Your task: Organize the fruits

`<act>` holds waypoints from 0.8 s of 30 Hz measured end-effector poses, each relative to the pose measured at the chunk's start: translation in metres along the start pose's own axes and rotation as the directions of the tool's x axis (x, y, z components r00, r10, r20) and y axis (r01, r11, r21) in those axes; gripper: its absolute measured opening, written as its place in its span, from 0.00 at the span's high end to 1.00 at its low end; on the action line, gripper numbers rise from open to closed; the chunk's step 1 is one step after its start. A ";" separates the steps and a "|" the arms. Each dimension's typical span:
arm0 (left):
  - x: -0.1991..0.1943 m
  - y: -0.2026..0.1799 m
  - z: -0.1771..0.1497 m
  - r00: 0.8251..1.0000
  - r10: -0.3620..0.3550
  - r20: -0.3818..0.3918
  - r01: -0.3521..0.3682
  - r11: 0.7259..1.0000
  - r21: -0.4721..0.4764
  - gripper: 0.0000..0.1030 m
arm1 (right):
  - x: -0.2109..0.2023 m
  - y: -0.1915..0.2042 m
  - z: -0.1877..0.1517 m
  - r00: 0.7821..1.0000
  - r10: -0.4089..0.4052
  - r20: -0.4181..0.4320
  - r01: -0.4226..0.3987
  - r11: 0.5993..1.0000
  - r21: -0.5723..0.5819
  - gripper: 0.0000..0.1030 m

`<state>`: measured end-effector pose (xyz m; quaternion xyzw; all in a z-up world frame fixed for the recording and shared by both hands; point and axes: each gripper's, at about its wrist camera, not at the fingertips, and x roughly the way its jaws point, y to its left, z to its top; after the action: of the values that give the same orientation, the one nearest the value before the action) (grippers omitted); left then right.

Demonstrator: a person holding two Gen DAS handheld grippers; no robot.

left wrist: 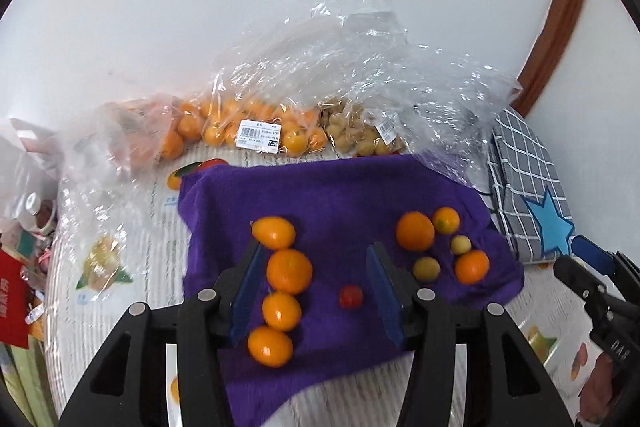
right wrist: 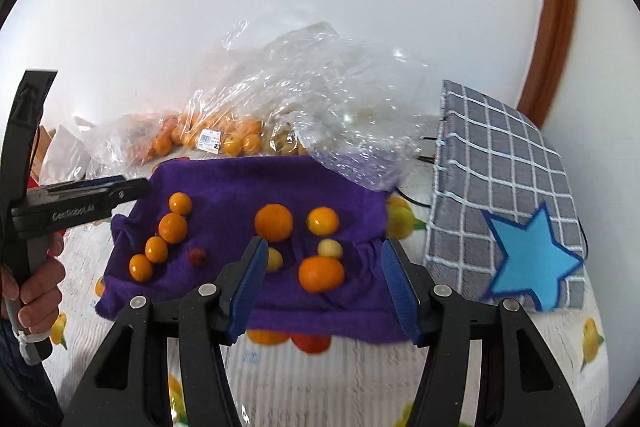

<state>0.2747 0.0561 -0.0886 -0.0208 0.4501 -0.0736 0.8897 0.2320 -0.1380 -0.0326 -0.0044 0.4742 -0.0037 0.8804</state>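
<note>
A purple towel [left wrist: 340, 195] [right wrist: 256, 183] lies on the table. On its left side several oranges form a row [left wrist: 289, 271] [right wrist: 173, 227], with a small red fruit [left wrist: 351, 297] [right wrist: 198, 255] beside them. On its right lies a loose group of oranges [left wrist: 415, 231] [right wrist: 321, 273] and small yellow fruits [left wrist: 426, 268] [right wrist: 330, 249]. My left gripper [left wrist: 316, 283] is open and empty above the row and the red fruit. My right gripper [right wrist: 324, 279] is open and empty around the near orange of the right group.
Clear plastic bags of oranges [left wrist: 256, 131] [right wrist: 224, 139] and of yellowish fruits [left wrist: 360, 135] lie behind the towel against the white wall. A grey checked bag with a blue star [left wrist: 532, 195] [right wrist: 504, 211] stands at the right. Clutter [left wrist: 20, 247] lies at the far left.
</note>
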 end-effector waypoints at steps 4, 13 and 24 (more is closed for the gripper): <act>-0.023 -0.003 -0.016 1.000 0.006 0.023 -0.006 1.000 -0.011 0.51 | -0.025 -0.008 -0.013 1.000 -0.002 0.010 0.002 1.000 0.024 0.34; -0.093 -0.030 -0.067 0.993 0.019 0.119 -0.014 0.999 -0.047 0.29 | -0.085 -0.015 -0.040 0.996 0.006 0.093 -0.008 1.000 0.019 0.14; -0.144 -0.074 -0.121 0.983 0.038 0.180 -0.035 0.999 -0.020 0.22 | -0.145 -0.029 -0.082 0.983 0.052 0.174 -0.057 0.998 0.026 0.04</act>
<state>0.0850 0.0078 -0.0380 -0.0263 0.3685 -0.0513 0.9278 0.0837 -0.1659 0.0432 0.0219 0.3959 0.0137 0.9179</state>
